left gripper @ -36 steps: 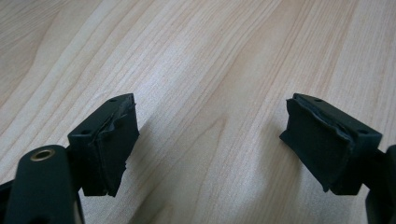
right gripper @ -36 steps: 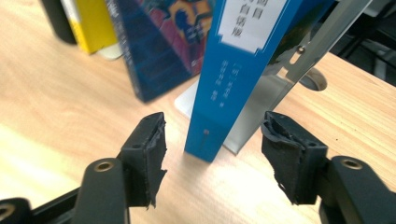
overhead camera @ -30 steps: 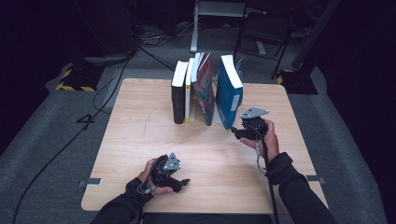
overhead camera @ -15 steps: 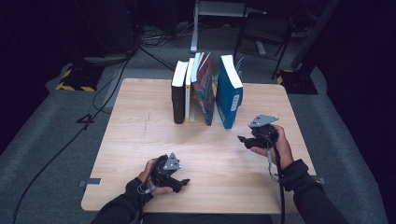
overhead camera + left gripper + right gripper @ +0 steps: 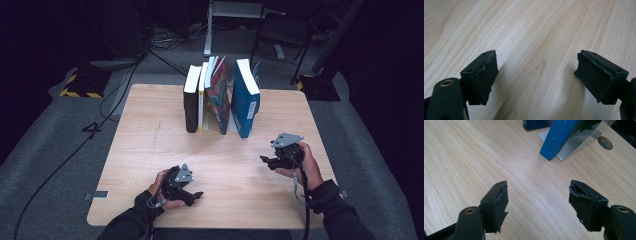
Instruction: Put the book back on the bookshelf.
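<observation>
Right gripper (image 5: 267, 161) withdrawn from the blue book (image 5: 245, 97); fingers apart and empty.
The book stands upright at the row's right end on the counter (image 5: 150, 150), apparently released; left gripper (image 5: 195, 196) rests open nearby.

High cam above table (image 5: 150, 150) looking fwd/down, gripper cams close, low, sharing prob. same tabletop

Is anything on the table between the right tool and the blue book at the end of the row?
Nothing visible. Bare wood lies between the right tool and the blue book. Its jaws stand open and empty, aimed at the table in front of the book. A metal bookend stands beside the book, off that path.
</observation>
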### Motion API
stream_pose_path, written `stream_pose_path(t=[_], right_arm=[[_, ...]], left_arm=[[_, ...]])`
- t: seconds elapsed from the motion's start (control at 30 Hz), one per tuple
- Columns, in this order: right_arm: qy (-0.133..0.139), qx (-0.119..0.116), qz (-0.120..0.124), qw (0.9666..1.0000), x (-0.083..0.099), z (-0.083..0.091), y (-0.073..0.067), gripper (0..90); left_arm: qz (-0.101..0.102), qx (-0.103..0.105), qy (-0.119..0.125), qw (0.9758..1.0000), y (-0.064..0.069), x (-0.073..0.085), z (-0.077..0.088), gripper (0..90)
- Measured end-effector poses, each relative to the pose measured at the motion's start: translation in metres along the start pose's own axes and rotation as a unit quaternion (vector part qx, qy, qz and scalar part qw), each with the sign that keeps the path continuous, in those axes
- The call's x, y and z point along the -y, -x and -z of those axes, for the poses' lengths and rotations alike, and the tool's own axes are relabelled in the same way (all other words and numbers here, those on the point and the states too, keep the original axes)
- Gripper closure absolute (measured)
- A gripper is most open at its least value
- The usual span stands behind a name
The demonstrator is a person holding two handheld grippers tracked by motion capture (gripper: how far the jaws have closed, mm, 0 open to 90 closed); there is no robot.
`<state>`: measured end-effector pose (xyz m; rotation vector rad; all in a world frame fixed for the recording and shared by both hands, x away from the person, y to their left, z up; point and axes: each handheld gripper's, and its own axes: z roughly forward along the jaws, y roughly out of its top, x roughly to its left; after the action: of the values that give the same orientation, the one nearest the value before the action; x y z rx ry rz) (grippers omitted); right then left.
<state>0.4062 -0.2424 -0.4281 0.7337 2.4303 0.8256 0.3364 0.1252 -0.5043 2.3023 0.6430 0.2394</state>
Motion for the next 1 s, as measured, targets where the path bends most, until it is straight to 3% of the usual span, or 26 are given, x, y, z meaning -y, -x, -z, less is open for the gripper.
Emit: stream_pose_path(t=[1.0], right_arm=[[-0.003,-0.008,-0.004,0.9999,0.074,0.029,-0.008,31.2]], left_arm=[[0.000,0.000,0.000,1.0000,0.000,0.000,0.000,17.5]])
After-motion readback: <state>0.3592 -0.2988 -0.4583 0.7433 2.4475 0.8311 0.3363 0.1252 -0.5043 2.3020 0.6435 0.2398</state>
